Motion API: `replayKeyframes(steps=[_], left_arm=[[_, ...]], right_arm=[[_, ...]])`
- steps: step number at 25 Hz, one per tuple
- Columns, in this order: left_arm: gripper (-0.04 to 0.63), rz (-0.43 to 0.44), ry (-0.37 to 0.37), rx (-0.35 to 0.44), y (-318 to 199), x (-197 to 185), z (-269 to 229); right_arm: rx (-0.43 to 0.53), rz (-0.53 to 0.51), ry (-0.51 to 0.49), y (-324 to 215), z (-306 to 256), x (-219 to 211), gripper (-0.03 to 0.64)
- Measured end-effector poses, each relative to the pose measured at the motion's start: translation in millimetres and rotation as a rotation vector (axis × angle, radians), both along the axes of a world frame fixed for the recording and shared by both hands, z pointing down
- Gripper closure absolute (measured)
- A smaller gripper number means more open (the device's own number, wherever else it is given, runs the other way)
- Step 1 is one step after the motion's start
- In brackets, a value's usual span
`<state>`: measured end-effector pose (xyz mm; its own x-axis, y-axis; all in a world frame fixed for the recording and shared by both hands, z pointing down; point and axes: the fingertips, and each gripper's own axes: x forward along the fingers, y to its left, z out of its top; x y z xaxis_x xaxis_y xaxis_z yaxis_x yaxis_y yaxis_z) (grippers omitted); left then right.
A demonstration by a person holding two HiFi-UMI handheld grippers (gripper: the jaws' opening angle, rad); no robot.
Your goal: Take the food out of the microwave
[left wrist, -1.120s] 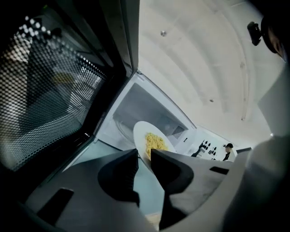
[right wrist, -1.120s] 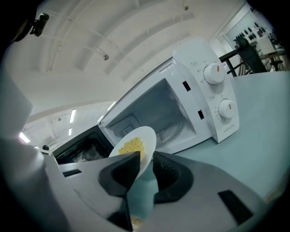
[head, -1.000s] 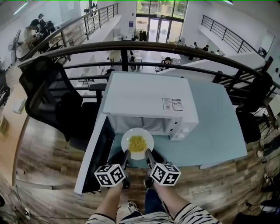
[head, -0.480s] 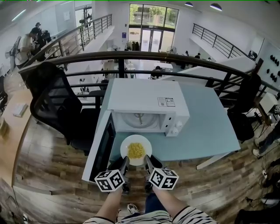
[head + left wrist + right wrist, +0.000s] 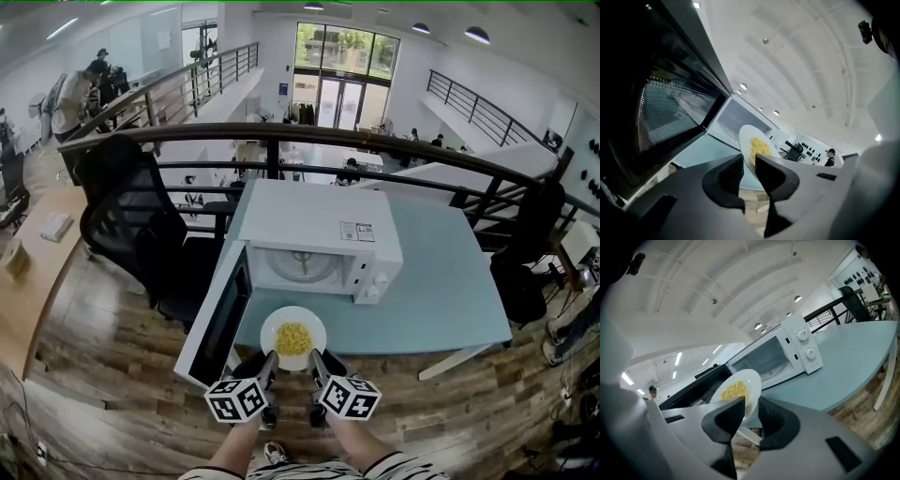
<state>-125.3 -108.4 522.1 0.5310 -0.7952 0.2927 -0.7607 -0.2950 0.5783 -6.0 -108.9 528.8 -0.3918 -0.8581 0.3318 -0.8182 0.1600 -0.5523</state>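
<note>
A white plate (image 5: 277, 326) of yellow food (image 5: 293, 337) is held level in front of the white microwave (image 5: 314, 225), outside its cavity and over the table's near edge. The microwave door (image 5: 217, 328) hangs open to the left. My left gripper (image 5: 272, 358) is shut on the plate's near rim from the left, and its jaws have just closed a little tighter. My right gripper (image 5: 314, 358) is shut on the same rim beside it. In the left gripper view the plate (image 5: 746, 140) sits clamped in that gripper (image 5: 749, 168). The right gripper view shows the plate (image 5: 752, 380) between that gripper's (image 5: 751, 409) pads.
The microwave stands on a pale blue table (image 5: 441, 291) against a black railing (image 5: 375, 141) over a drop. A black office chair (image 5: 122, 216) is left of the open door. A wooden desk (image 5: 37, 253) lies far left. Wood floor is under me.
Both grippers have drawn back toward me with the plate, which has come out of the microwave's mouth to the table's front edge. The cavity and its turntable now show bare.
</note>
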Motion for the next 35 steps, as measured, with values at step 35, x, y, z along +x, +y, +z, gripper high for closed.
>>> replayKeyframes(steps=[35], left_arm=[[0.511, -0.224, 0.018, 0.001, 171.8, 91.7, -7.0]], right_arm=[[-0.005, -0.254, -0.002, 142.6, -7.1, 89.1, 0.518]])
